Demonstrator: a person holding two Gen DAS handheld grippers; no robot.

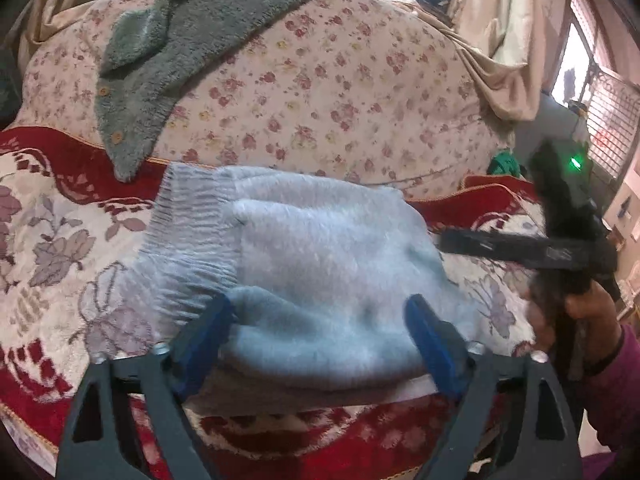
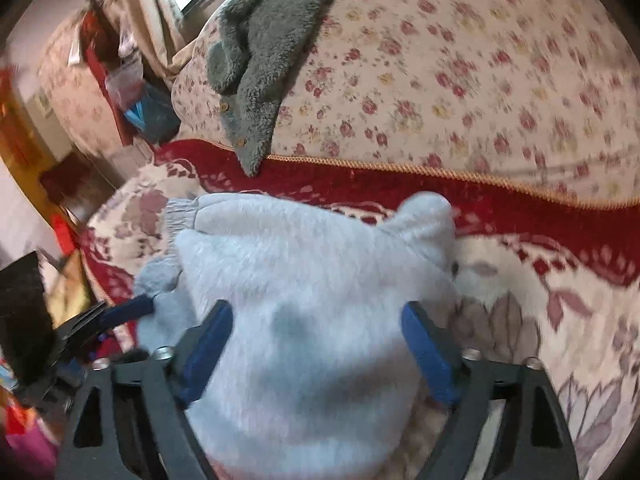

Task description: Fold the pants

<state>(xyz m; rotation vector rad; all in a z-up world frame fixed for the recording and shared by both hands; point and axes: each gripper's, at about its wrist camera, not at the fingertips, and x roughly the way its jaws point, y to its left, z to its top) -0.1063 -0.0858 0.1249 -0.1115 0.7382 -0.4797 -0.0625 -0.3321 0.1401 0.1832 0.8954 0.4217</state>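
Open gripper [image 1: 320, 320] astride pants [image 1: 320, 248]

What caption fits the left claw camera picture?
Open left claw straddling fluffy light-blue folded pants on a red floral blanket.

The pants [image 1: 320, 264] lie on the blanket [image 1: 60, 240]; at twelve o'clock behind them sits the cushion [image 1: 320, 92], a fleece garment [image 1: 192, 40] draped on it (toward eleven o'clock).
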